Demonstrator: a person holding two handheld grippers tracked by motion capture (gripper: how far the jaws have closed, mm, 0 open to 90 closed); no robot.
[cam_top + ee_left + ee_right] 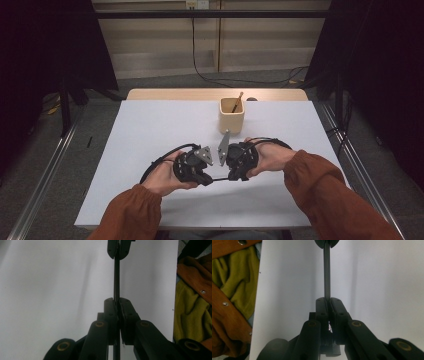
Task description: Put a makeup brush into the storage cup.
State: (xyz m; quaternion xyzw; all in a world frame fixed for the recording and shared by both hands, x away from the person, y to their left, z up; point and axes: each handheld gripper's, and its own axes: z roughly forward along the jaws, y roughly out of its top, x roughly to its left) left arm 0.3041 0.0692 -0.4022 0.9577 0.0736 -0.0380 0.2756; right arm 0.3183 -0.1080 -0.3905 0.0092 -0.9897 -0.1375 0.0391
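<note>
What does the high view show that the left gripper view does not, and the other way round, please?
High view: a beige cup holding a stick at the table's far side, plus the left hand and right hand. Left gripper view: olive cloth beyond the table edge, and the left gripper shut on a thin black rod whose far end the right gripper clamps. Shared: the white table, both grippers, the rod.
</note>
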